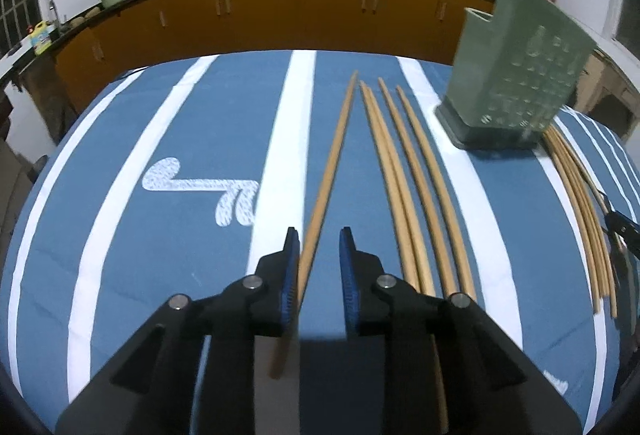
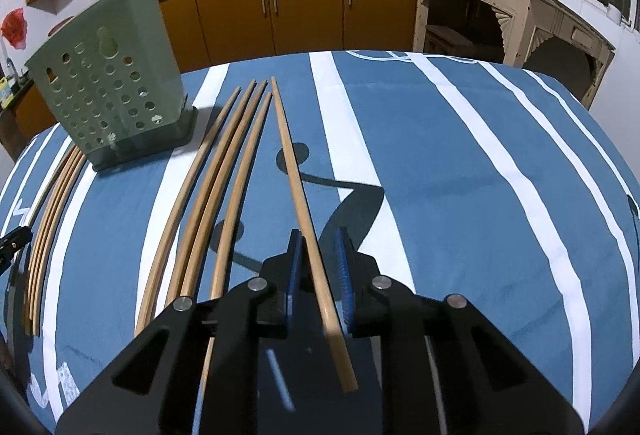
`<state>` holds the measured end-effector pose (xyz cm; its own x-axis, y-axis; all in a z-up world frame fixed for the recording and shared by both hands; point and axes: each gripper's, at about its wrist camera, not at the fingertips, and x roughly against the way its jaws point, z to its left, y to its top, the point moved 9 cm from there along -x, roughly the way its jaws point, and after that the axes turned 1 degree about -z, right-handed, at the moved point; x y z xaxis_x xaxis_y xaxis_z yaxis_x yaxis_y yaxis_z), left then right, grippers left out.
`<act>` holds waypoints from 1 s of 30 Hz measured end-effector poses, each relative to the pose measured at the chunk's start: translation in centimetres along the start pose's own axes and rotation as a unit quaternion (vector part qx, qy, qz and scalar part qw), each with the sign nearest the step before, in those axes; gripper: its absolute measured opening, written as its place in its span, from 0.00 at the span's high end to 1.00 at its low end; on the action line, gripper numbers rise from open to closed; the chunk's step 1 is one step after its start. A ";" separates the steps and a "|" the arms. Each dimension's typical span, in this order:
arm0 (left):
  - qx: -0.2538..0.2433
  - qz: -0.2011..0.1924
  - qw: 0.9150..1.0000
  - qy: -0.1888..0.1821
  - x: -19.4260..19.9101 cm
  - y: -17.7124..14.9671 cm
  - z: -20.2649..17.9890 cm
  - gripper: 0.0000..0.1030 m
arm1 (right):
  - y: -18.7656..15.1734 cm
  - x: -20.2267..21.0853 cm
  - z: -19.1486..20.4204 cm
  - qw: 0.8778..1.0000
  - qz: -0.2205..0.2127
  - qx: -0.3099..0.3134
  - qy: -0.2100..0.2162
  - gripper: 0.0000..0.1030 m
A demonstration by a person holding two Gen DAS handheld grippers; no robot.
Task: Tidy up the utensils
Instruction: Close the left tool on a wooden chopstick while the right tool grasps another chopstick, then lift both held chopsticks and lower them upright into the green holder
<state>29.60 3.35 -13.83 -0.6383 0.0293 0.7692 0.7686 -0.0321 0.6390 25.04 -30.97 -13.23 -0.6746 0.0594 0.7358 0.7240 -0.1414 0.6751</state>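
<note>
A green perforated utensil holder [image 1: 516, 75] [image 2: 108, 75] stands upright on the blue striped tablecloth [image 1: 168, 123]. Wooden chopsticks lie in a row on each side of it. In the left wrist view my left gripper [image 1: 319, 239] straddles the leftmost chopstick [image 1: 336, 139]. That stick rests against the left pad with a gap on the other side. In the right wrist view my right gripper [image 2: 319, 239] straddles the rightmost chopstick [image 2: 290, 163], which runs slantwise between the pads with space showing. Both chopsticks look to be lying on the cloth.
Several more chopsticks [image 1: 404, 163] [image 2: 224, 171] lie beside each straddled one. The other gripper's tip shows at the frame edge [image 1: 624, 227] [image 2: 14, 239] near the far bundle. Orange cabinets [image 2: 304, 7] and a counter with woks stand behind the table.
</note>
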 end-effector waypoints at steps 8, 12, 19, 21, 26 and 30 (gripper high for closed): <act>-0.028 0.001 0.999 -0.019 0.3 -0.5 -1.4 0.78 | -0.4 0.3 0.4 1.000 0.005 -0.001 0.004 0.82; -0.027 0.002 0.999 -0.019 0.3 -0.6 -1.4 0.78 | -0.8 0.5 0.4 1.000 0.006 0.003 0.004 0.82; -0.020 0.001 1.000 -0.024 0.8 -1.3 -0.4 0.90 | -1.3 1.0 0.3 1.000 0.002 0.008 0.011 0.85; -0.018 0.001 0.999 -0.028 1.0 -1.5 -0.3 0.92 | -1.3 1.0 0.4 1.000 0.002 0.006 0.017 0.91; -0.017 0.002 0.999 -0.030 1.3 -1.8 -0.2 0.93 | -1.4 1.9 0.7 0.999 -0.005 -0.001 0.040 0.92; -0.011 -0.004 0.999 -0.032 2.1 -1.9 0.0 0.93 | -0.9 3.0 0.7 0.999 -0.020 -0.001 0.045 0.92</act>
<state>26.84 3.47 -13.43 -0.6399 0.0942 0.7627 0.7617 -0.0537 0.6457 22.46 -30.01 -11.63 -0.7128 -0.0234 0.7010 0.6965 -0.1417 0.7035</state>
